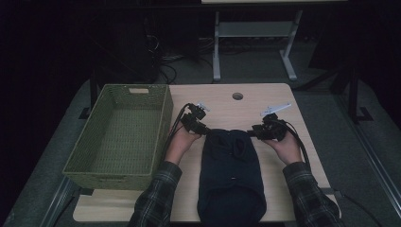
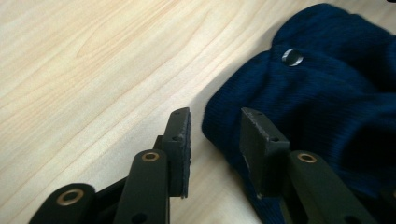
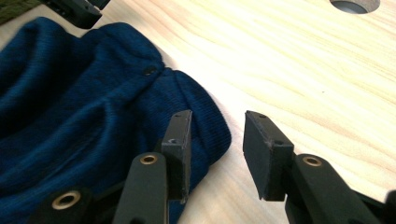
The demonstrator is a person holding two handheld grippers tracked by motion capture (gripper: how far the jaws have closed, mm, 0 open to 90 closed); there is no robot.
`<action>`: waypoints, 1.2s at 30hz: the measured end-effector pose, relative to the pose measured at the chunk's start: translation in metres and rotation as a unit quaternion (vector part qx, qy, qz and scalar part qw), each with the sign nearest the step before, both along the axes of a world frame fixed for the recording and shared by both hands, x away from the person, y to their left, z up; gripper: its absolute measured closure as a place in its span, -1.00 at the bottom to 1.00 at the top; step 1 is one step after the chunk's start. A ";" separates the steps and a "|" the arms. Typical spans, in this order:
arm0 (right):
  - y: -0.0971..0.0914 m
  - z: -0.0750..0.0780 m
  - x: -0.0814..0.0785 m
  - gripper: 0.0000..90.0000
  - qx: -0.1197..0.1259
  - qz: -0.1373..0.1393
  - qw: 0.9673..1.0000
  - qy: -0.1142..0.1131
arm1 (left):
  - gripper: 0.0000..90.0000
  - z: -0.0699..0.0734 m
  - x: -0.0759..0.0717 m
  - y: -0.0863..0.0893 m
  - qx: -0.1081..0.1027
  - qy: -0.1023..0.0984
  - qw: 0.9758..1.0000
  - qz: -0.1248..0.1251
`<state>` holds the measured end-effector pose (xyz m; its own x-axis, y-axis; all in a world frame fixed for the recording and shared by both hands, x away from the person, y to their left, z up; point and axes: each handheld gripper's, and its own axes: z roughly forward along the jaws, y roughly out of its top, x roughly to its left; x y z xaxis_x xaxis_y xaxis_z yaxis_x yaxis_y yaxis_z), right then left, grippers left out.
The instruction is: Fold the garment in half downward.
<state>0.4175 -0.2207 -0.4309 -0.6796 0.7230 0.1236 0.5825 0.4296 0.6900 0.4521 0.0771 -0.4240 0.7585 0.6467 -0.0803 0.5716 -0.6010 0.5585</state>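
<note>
Right now you hold both grippers at the far end of the folded dark navy knitted garment, which lies lengthwise on the light wooden table, its near end at the table's front edge between your plaid sleeves. Your left gripper sits at the garment's far left corner, your right gripper at its far right corner.

In the left gripper view the jaws stand spread, nothing pinched: the cloth's rounded edge lies in the gap, one jaw over bare wood, the other over the knit. A small round silver button shows on the fabric beyond.

In the right gripper view the jaws are likewise spread and grip nothing: one jaw over the garment's ribbed corner, the other over bare table. A round cable hole in the tabletop sits at the top right.

A green woven rectangular basket stands just left of your left hand, at the table's left edge.
</note>
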 end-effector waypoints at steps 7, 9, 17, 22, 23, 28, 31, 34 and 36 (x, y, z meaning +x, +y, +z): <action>0.002 -0.018 0.009 0.36 0.012 0.001 1.000 0.018 | 0.24 -0.009 0.006 -0.003 -0.009 0.008 1.000 -0.003; 0.004 -0.021 0.011 0.36 0.010 0.000 1.000 0.020 | 0.21 -0.012 0.008 -0.004 -0.001 0.011 1.000 -0.005; 0.010 -0.036 0.016 0.26 -0.001 0.014 0.999 0.032 | 0.21 -0.024 0.011 -0.004 0.011 0.031 0.999 -0.019; 0.009 -0.037 0.017 0.40 0.005 0.021 0.999 0.033 | 0.42 -0.025 0.010 -0.007 0.007 0.040 0.999 -0.034; 0.009 -0.037 0.017 0.46 0.005 0.023 0.999 0.034 | 0.45 -0.026 0.011 -0.006 0.005 0.041 0.999 -0.035; 0.011 -0.038 0.017 0.69 0.012 0.025 0.999 0.043 | 0.67 -0.026 0.010 -0.007 -0.005 0.052 0.998 -0.036; 0.011 -0.037 0.017 0.77 0.012 0.024 0.999 0.046 | 0.77 -0.025 0.008 -0.008 0.003 0.047 0.998 -0.035; 0.012 -0.035 0.017 0.80 0.003 0.026 0.999 0.042 | 0.80 -0.022 0.006 -0.009 0.013 0.035 0.999 -0.032; 0.014 -0.032 0.016 0.81 -0.010 0.026 0.999 0.035 | 0.81 -0.018 0.004 -0.008 0.015 0.023 0.999 -0.032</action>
